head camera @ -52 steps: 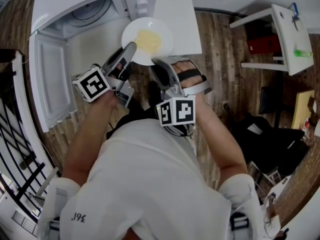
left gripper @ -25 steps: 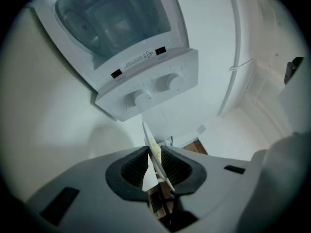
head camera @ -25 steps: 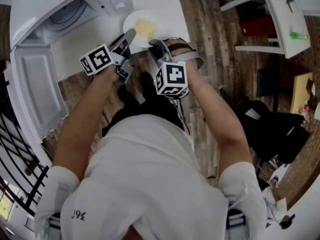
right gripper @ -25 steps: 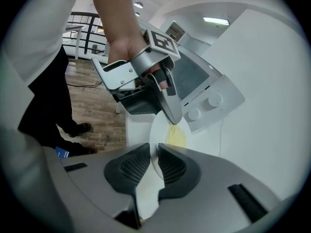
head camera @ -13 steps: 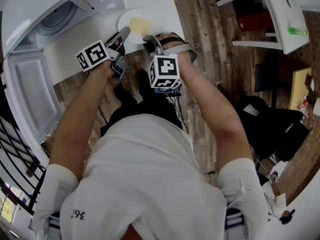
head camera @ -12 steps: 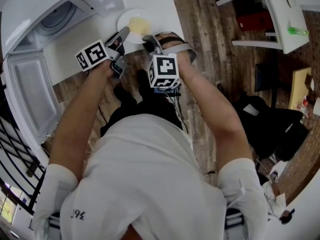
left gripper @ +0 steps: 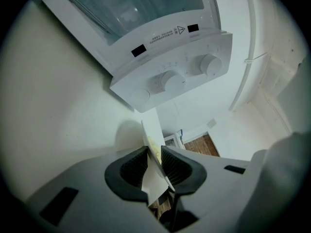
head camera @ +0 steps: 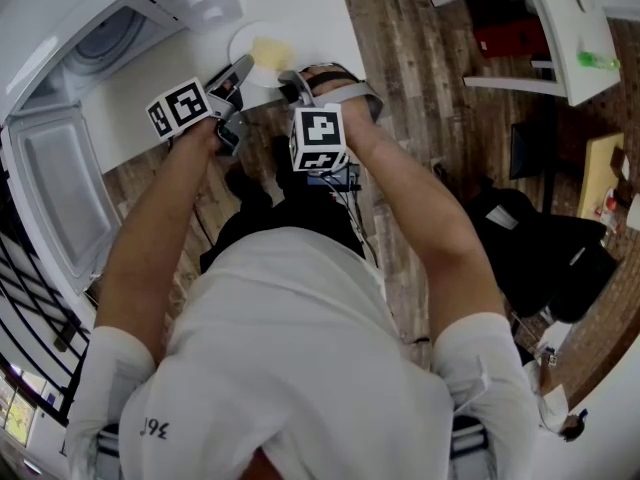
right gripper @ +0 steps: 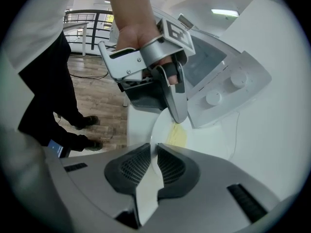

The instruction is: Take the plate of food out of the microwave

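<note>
From the head view, the plate (head camera: 250, 40) with its yellow food (head camera: 270, 50) is out of the microwave (head camera: 110, 38). It is over the white worktop (head camera: 315, 8) at the microwave's three o'clock, close to the worktop's near edge. I can't tell whether it has touched down. The left tool (head camera: 240, 68) bites the rim at about seven o'clock and the right tool (head camera: 288, 76) at about five. The oven door (head camera: 60, 183) hangs open well off at nine o'clock, clear of both arms.

In the left gripper view, the ribbed pads are clamped on the thin rim, seen edge-on. The microwave's knob panel looms at twelve o'clock, so there is little room that way.

In the right gripper view, the jaws are pinched on the rim too. The left tool sits across the plate at twelve o'clock, with the food between them.

Both grips hold only a sliver of rim. If one lets go early, I'd expect the plate to tip and the food to slide. Set too near the edge, it could overhang and drop to the wooden floor. The bare worktop at the plate's one to three o'clock is the safer room.
</note>
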Motion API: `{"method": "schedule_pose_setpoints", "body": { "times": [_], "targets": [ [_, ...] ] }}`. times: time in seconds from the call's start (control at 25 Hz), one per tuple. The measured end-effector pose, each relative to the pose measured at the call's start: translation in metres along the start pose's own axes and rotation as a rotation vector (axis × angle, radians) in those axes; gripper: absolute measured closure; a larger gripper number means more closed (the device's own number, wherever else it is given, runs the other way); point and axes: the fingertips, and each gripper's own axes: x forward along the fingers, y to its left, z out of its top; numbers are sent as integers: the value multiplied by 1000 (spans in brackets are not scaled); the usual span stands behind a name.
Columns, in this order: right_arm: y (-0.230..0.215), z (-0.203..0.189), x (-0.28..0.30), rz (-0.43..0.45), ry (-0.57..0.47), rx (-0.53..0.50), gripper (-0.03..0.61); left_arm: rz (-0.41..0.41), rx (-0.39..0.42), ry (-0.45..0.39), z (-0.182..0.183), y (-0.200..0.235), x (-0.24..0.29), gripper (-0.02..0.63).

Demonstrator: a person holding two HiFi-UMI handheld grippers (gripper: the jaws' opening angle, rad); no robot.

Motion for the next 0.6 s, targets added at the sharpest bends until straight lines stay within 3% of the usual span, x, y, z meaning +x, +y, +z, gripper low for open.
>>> {"method": "schedule_pose_setpoints", "body": {
  "times": [0.32,0.6],
  "targets": [
    [-8,-14,10,-39,40,-9,534,-48,6,67,-7,-4,-6,529],
    [-6,-16,17,-58,60,-22,534,-52,6,45,-15,-3,-35,529]
  ]
}}
